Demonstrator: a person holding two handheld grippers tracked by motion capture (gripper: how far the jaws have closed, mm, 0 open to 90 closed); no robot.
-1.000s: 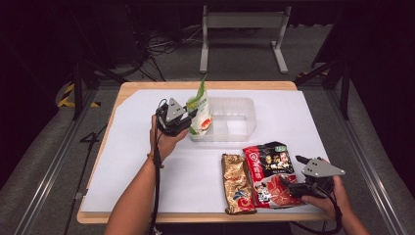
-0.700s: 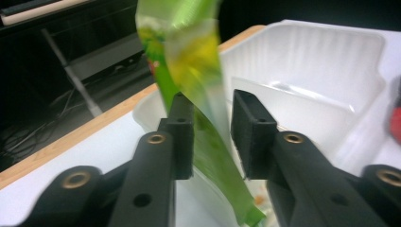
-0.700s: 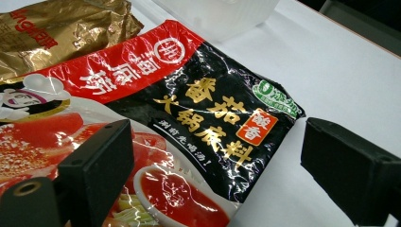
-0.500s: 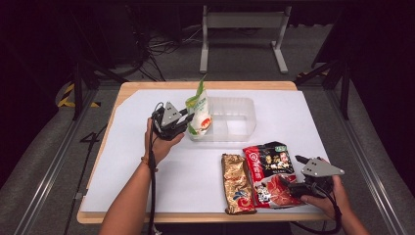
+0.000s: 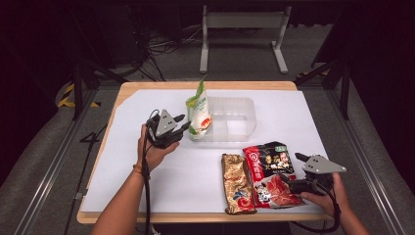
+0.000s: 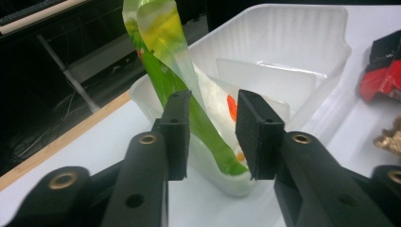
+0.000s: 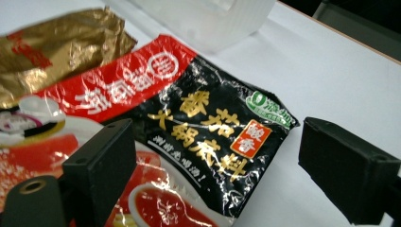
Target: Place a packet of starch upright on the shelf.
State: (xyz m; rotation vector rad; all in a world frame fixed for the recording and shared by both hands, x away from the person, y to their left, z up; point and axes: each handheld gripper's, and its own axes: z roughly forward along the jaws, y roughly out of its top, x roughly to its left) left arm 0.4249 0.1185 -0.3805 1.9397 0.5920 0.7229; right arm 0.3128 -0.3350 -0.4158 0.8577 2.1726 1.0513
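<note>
We see the left gripper [image 6: 213, 137] with its two black jaws parted, having just been opening; the green pouch [image 6: 163, 56] stands in the gap beyond them, neither pad pressing it; the pouch leans in the near corner of the clear tub [image 6: 302, 42] on the white table [image 6: 71, 175]; a red packet [image 6: 385, 71] lies at the right edge.

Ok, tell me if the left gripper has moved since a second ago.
Yes. In the high view the left gripper has backed left, away from the clear tray, leaving the green pouch leaning inside; its jaws have just been opening, off the pouch.
</note>
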